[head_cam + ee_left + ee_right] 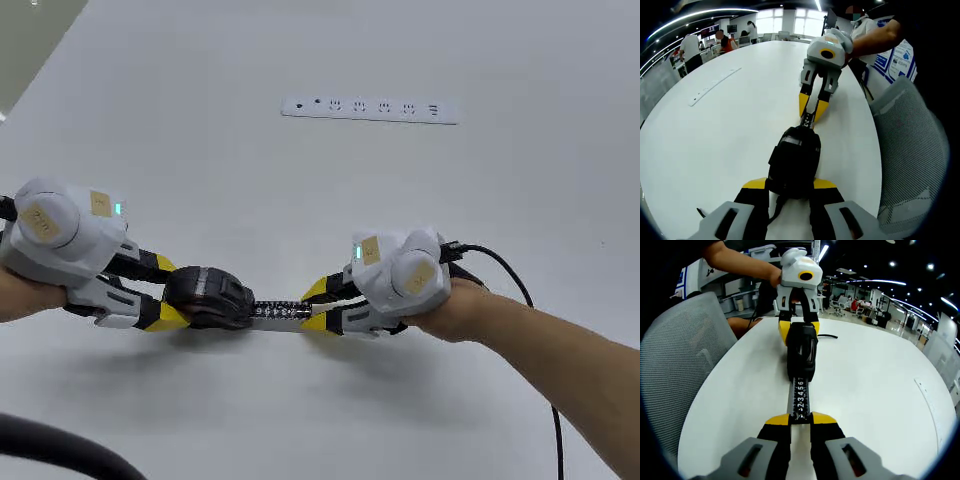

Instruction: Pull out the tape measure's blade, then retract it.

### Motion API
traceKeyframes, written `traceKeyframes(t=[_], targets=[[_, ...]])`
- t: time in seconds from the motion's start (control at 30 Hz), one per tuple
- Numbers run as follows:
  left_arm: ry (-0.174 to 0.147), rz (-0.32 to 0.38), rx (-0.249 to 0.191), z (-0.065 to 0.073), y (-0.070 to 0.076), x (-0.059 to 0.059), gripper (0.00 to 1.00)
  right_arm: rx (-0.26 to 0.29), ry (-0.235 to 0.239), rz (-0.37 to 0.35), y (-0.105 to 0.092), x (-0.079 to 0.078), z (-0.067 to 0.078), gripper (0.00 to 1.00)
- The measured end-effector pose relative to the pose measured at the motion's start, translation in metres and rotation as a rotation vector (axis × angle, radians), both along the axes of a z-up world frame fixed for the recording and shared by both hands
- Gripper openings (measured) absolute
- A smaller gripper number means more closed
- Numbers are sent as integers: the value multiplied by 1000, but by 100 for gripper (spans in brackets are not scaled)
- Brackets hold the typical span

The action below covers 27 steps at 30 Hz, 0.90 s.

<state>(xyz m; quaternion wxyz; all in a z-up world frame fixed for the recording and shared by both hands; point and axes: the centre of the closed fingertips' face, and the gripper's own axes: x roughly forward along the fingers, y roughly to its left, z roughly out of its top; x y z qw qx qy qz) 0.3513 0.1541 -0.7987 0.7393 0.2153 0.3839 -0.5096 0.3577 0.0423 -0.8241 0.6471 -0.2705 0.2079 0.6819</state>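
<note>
One tape measure (794, 160): left tongs (790, 184) clench it, right tongs (800, 418) pinch its blade (799, 395).

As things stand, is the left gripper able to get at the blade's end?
Probably not: the left gripper is shut on the tape measure case, and the right gripper clamps the blade at its end.

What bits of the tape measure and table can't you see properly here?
Blade tip: right gripper view, hidden inside the right hand-held gripper.
Blade numbers: head view, too small.
Tape measure sides: left gripper view, covered by the left hand-held gripper.
Black cable: head view, cut off by the bottom edge.
</note>
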Motion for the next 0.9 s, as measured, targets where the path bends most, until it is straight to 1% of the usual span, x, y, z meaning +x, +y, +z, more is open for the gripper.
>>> traceKeyframes(t=[0.1,0.3,0.9], targets=[[0,1,0,0,0,0,28,-1,-9,-3,-2,0,1,12],[1,0,1,0,0,0,28,-1,-12,-8,-6,0,1,12],[3,-2,1,-1,-1,1,28,-4,1,-23,-20,0,-2,12]])
